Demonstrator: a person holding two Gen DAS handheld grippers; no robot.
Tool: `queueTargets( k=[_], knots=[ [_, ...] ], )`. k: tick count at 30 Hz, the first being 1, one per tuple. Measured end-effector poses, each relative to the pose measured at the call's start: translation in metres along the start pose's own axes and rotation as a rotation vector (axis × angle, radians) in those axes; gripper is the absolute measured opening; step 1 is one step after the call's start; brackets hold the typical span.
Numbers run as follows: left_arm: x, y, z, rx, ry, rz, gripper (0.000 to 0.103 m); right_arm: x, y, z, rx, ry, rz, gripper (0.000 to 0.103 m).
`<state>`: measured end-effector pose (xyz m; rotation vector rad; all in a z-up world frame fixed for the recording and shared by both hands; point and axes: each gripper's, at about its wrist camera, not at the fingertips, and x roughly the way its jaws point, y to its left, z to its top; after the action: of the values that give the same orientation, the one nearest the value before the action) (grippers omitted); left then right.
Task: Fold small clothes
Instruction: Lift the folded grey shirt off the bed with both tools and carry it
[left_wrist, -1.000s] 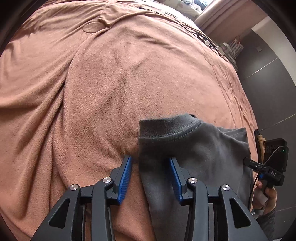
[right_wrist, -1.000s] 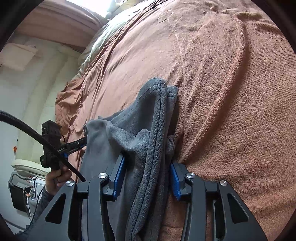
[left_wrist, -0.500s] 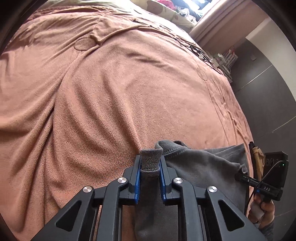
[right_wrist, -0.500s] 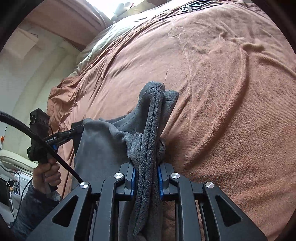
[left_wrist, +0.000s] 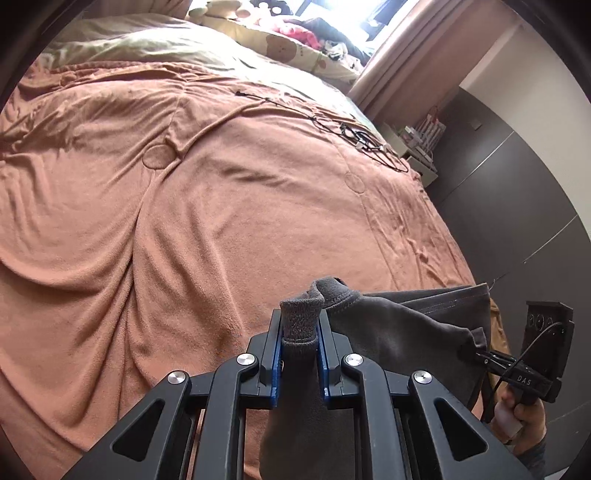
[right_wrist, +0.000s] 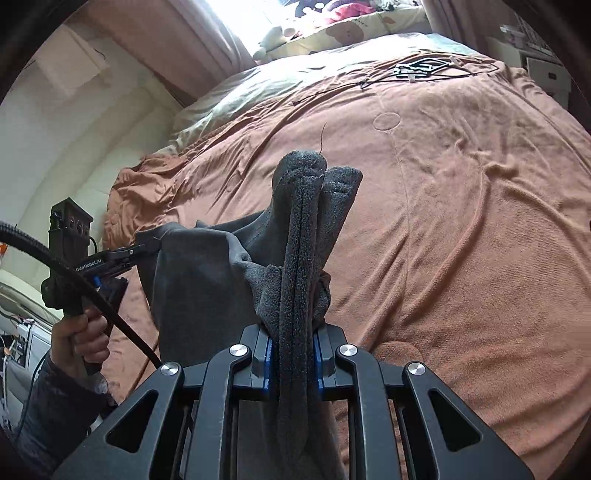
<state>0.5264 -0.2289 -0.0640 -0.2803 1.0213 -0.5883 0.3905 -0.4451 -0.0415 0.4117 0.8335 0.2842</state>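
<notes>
Grey garment (left_wrist: 399, 332) pinched in left tongs (left_wrist: 299, 332); right tongs (right_wrist: 291, 350) too

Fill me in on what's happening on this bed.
A person holds a gripper in each hand and is folding a small grey garment over a brown blanket. The left gripper is clamped on one bunched edge of the garment, and the right gripper is clamped on another thick bunch of it. The cloth hangs stretched between the two, lifted off the blanket. A tangle of black cable lies farther up the bed.
</notes>
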Motion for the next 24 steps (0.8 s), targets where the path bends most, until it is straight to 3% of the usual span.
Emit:
queueTargets(
  k=[14,24],
  knots=[
    [-0.095,-0.050,-0.014,0.039,-0.120,-0.065,0.016,-0.109,0.054,-0.027,-0.092,-0.105,-0.011,0.012],
    [-0.195,-0.085,-0.034,0.064,-0.259,-0.102,0.016,-0.211,0.123,-0.064,-0.196,-0.232,-0.011,0.012]
  ],
)
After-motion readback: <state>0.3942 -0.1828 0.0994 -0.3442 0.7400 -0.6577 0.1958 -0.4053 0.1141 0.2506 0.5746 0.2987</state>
